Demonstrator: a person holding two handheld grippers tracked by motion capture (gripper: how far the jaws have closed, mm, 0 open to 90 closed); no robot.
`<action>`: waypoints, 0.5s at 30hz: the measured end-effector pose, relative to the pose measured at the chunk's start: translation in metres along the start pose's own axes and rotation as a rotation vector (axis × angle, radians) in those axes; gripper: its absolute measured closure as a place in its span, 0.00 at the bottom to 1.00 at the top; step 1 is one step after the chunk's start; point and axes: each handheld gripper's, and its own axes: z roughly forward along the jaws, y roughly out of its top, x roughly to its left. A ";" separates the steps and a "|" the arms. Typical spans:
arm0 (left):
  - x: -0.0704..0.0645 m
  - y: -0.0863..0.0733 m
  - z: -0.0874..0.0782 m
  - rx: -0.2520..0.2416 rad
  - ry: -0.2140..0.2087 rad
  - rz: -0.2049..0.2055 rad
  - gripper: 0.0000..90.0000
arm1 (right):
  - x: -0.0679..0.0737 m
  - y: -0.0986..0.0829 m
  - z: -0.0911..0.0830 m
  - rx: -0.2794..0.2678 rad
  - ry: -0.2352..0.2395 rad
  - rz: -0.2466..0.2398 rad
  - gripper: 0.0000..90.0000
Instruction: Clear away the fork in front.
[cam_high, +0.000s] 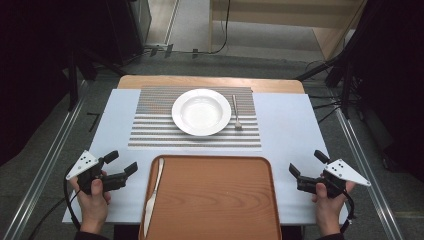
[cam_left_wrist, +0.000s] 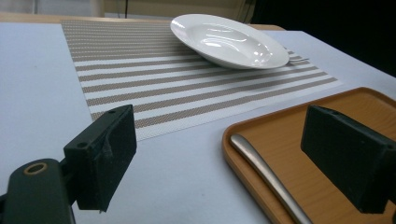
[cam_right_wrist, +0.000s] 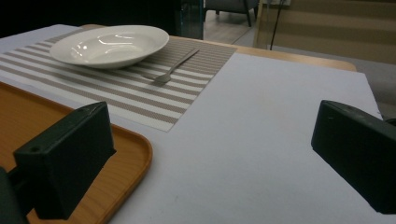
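A long silver metal table knife (cam_high: 152, 195) is lying along the left edge of the rectangular orange-brown wooden tray (cam_high: 215, 200), its long axis running from the near side of the table to the far side with a slight lean to the right; its rounded handle end is pointing away from the person toward the striped beige-and-white woven placemat (cam_high: 150, 130), and its blade tip is pointing back toward the person. In the left gripper view the handle (cam_left_wrist: 266, 175) is lying just inside the tray rim (cam_left_wrist: 233, 161). The black two-jaw left gripper (cam_high: 121, 162) is hovering just left of the tray over the pale blue table cover (cam_high: 295, 125), its jaws standing wide apart and holding nothing, with the knife handle sitting between and beyond them, untouched. The black two-jaw right gripper (cam_high: 307, 162) is waiting just right of the tray, its jaws likewise spread wide and gripping nothing. On the placemat a round white ceramic deep plate (cam_high: 201, 112) is sitting, and a small silver metal fork (cam_high: 236, 112) is lying just to its right, well apart from the knife, tines toward the person. No brand marks, labels or readable writing can be made out on any of these things.
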 end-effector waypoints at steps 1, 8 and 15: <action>0.001 0.000 0.000 -0.001 0.001 0.000 0.11 | 0.001 0.003 0.001 0.001 0.004 -0.001 0.00; 0.008 -0.002 -0.002 -0.018 0.004 -0.004 0.11 | 0.010 0.019 0.013 0.019 0.036 -0.029 0.00; 0.011 -0.007 -0.001 -0.016 0.000 0.003 0.11 | 0.013 0.028 0.029 0.028 0.066 0.002 0.00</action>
